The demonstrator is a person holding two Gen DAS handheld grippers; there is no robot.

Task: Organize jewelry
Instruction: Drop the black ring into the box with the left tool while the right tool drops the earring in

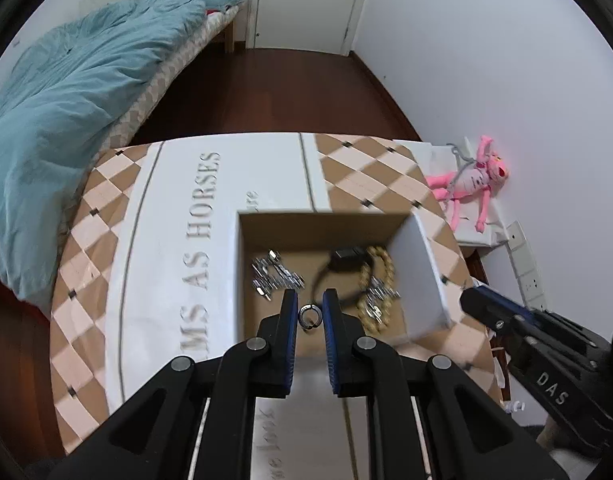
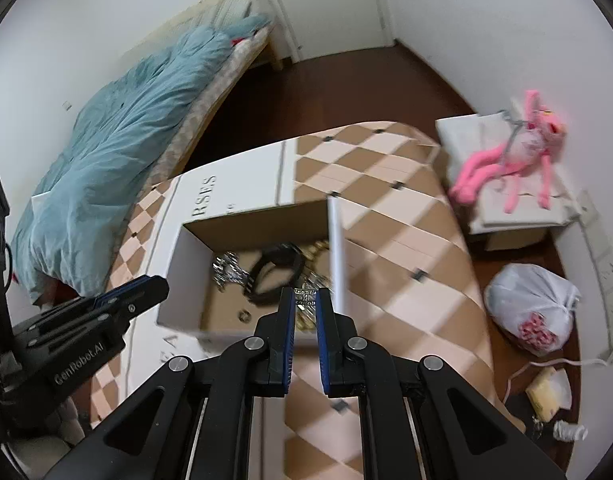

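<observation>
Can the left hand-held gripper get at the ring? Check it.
Probably yes. The left hand-held gripper hangs over the open box, fingers either side of the ring; nothing lies between them.

The lettering [image 1: 202, 224] on the tablecloth is cut by the box [image 1: 422, 276], leaving only part of the words. In the right wrist view the box wall [image 2: 337, 256] hides the gold chain [image 2: 318, 246], and motion blur smears the silver pieces [image 2: 226, 268]. The bed [image 1: 66, 100] runs off the frame.
</observation>
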